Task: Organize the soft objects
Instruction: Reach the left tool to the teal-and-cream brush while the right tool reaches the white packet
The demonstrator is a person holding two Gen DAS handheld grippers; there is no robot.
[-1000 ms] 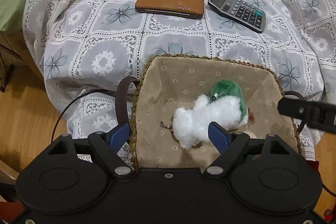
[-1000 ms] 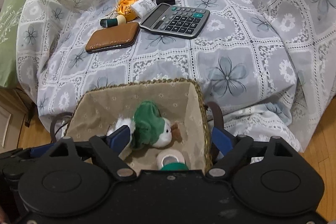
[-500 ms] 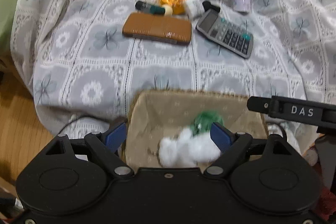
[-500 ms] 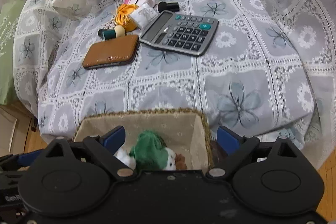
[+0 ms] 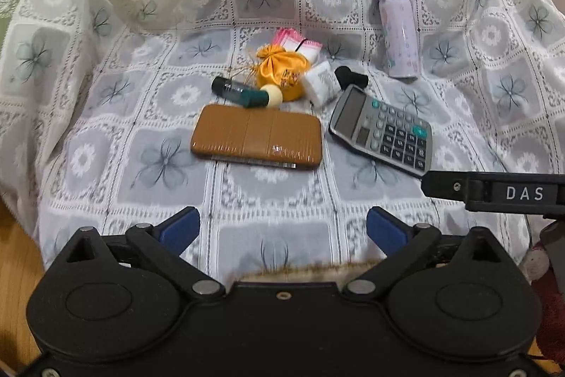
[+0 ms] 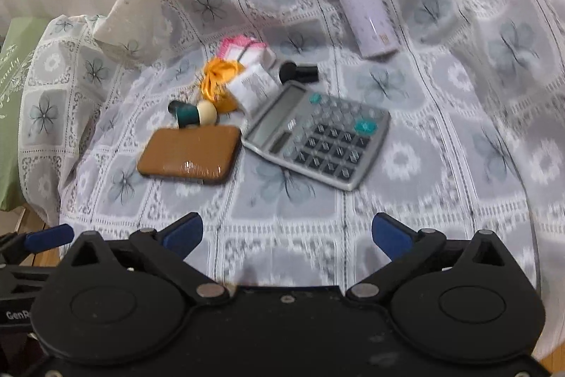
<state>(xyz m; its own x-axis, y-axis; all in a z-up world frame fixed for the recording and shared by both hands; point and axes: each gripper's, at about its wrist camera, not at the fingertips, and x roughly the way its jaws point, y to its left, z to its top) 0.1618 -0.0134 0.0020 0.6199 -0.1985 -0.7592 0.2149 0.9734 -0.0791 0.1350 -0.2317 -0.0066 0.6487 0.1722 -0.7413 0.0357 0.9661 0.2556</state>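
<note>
Both opening with nothing between jaws: left gripper (image 5: 282, 228) and right gripper (image 6: 287, 235), over patterned cloth (image 5: 275, 200). Farther back, orange pouch (image 5: 282, 75) among wallet (image 5: 256, 142), calculator (image 5: 385, 129), bottle (image 5: 399, 30).

Soft, even indoor light falls across the patterned cloth (image 5: 282, 143), casting only faint shadows, with a small glare patch on the brown case (image 5: 256, 142). Motion blur smears the near cloth in both views and is stronger in the right wrist view, where the calculator (image 6: 317, 135) looks soft. Fisheye distortion bends the edges and darkens the corners.
</note>
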